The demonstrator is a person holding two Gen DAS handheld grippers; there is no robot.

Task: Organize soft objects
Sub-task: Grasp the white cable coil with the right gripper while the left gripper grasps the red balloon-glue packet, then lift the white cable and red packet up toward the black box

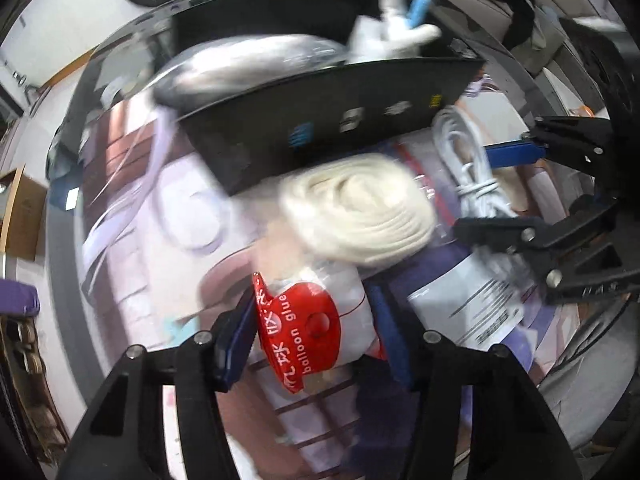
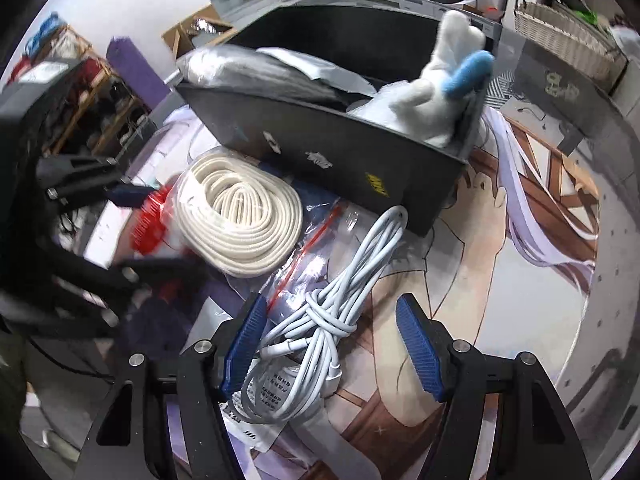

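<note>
The left tongs were clamped on a clear bag with a red "balloon glue" label, holding it just in front of the coiled cream rope. In the right wrist view these same tongs showed at the far left, blurred, with the red label between the fingers and touching the side of the cream rope.

The rope lay in a flat coil inside clear plastic on the printed mat that covered the bench, just in front of the black bin. The bin stood behind it and already held a grey plastic-wrapped bundle on its left and a white plush toy with a blue part standing up at its right end.

To the right of the rope, a bundled white cable lay across a clear zip bag with a red seal line and over a printed white packet. The right tongs stood apart, one blue pad on each side of the cable's knotted middle, not closed on it. In the left wrist view, the right tongs appeared at the right edge beside that cable.
</note>
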